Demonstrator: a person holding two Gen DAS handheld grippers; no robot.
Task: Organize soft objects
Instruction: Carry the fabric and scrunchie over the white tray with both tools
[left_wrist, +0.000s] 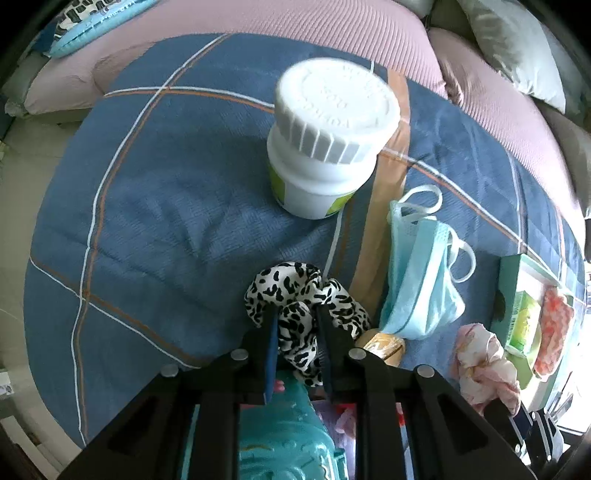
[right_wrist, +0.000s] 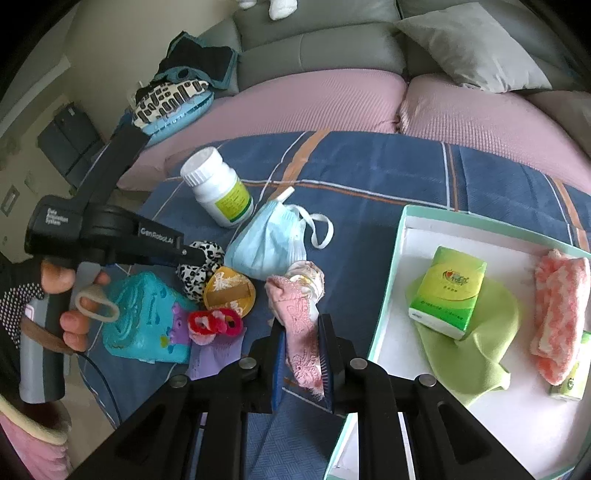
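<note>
We see a white pill bottle (right_wrist: 218, 186) with a green label standing on a blue plaid blanket (right_wrist: 388, 177). Behind it lie pink cushions (right_wrist: 321, 99) and a grey sofa (right_wrist: 314, 48) with a grey pillow (right_wrist: 469, 44). Near the blanket's front edge sits a teal plastic toy (right_wrist: 142, 317), just beside a round yellow container (right_wrist: 229, 293).

- A home living room: a grey sofa (right_wrist: 317, 55) with cushions (right_wrist: 476, 44) fills the upper frame.
- Pink seat covers (right_wrist: 314, 99) and a blue plaid blanket (right_wrist: 388, 177) lie below.
</note>
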